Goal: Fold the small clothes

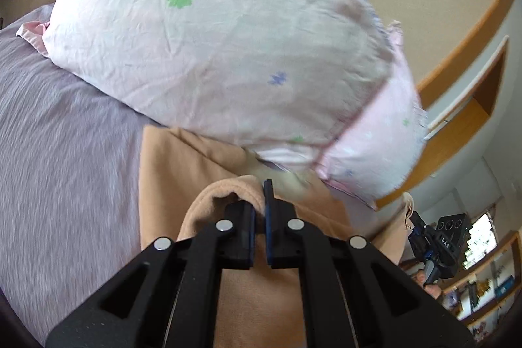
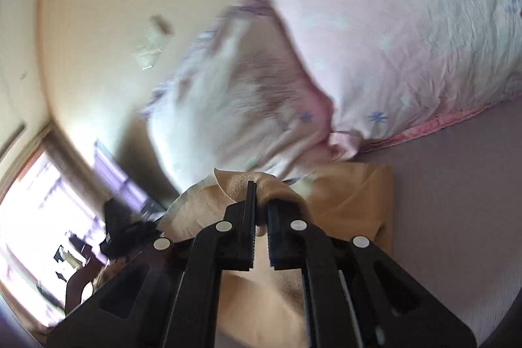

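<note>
A tan garment (image 1: 169,172) lies on the purple bedsheet (image 1: 65,152), partly under the pillow's near edge. My left gripper (image 1: 259,204) is shut on a raised fold of the garment's edge, which drapes over the left finger. My right gripper (image 2: 259,204) is shut on another bunched edge of the same tan garment (image 2: 352,204), lifted above the sheet. The right gripper also shows in the left wrist view (image 1: 434,247), at the garment's right side. The right wrist view is blurred by motion.
A large pink-white pillow (image 1: 228,38) with small flower prints lies just beyond the garment. It also shows in the right wrist view (image 2: 391,38). A beige wall, wooden trim and shelves (image 1: 489,282) stand to the right. A bright window (image 2: 39,217) shows at left.
</note>
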Tool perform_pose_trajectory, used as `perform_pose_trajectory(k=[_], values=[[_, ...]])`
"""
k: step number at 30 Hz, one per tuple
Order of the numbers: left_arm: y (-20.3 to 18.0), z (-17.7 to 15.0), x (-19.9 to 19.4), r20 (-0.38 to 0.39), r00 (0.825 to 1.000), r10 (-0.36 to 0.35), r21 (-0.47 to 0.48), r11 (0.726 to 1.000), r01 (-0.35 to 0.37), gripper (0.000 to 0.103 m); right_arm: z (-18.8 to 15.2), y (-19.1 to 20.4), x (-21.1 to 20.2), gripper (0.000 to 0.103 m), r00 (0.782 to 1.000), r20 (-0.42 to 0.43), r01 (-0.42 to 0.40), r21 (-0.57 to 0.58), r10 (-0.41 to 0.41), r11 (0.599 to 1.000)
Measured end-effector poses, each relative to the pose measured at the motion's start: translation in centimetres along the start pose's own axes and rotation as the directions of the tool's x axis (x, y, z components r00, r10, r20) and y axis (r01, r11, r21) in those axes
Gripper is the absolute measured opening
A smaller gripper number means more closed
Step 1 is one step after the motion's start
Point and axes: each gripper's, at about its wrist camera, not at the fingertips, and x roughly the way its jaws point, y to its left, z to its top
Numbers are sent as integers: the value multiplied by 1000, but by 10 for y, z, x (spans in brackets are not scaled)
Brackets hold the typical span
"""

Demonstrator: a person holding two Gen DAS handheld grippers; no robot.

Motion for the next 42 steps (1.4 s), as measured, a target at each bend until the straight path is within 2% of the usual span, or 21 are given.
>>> perform_pose_trajectory(k=[5,9,10,11,13,14,16,18,19,21,22,23,26,28,30,31,32,33,36,38,42], values=[[44,15,51,-73,992,99,-140,984,-109,4,5,-59,75,6,973,-115,214,139,-199,967],[56,21,57,-82,994,73,-207,974,-89,6,-3,-83,101,9,946,-214,293,253,-242,922],[57,23,53,-71,996,56,-218,973,-70,16,-2,-84,101,9,946,-220,294,266,-240,918],[56,23,47,-51,998,43,-222,974,-53,38,-2,-80,97,15,951,-203,281,267,-231,922],[54,27,26,40,998,43,-214,976,-33,66,-1,-69,85,51,961,-151,264,231,-233,937],[53,28,17,66,997,47,-205,978,-33,69,-1,-60,75,82,962,-101,271,199,-255,942],[50,29,6,56,996,70,-176,983,-59,69,3,-46,64,88,973,-26,232,145,-231,962],[47,23,2,15,997,74,-153,986,-71,69,3,-38,61,88,987,-45,157,138,-152,978],[44,17,2,-15,997,77,-136,988,-78,69,0,-36,67,88,991,-94,112,149,-99,982],[41,7,2,-63,994,87,-101,991,-93,69,-6,-41,83,88,973,-193,154,152,-124,976],[39,2,3,-84,992,94,-89,991,-101,69,-9,-47,94,88,952,-245,225,145,-185,963],[38,-2,3,-104,989,103,-80,990,-112,69,-13,-61,108,86,916,-312,310,144,-254,940],[44,-16,4,-176,977,118,-82,988,-134,69,-11,-64,95,84,937,-253,292,196,-240,936],[50,-26,3,-220,967,126,-75,987,-145,68,-13,-53,76,85,963,-189,229,193,-193,954],[46,-35,12,-254,957,143,-53,985,-161,63,-17,-43,60,92,977,-123,193,157,-175,968],[43,-38,11,-235,959,161,-30,985,-173,57,-20,-41,53,93,983,-92,172,144,-160,974],[40,-40,15,-247,955,163,-20,985,-174,32,-23,-41,46,93,989,-60,143,138,-136,980],[40,-45,21,-272,948,163,-45,982,-181,22,-26,-45,42,93,993,-37,115,144,-111,983],[40,-45,20,-254,956,144,-120,977,-179,14,-33,-69,30,93,999,20,23,227,-28,974],[28,-36,14,-224,972,78,-163,980,-116,13,-22,-78,31,93,999,44,0,286,-13,958],[-39,-16,15,-175,984,-25,-105,995,6,13,-11,-80,7,93,995,104,-32,299,1,954]])
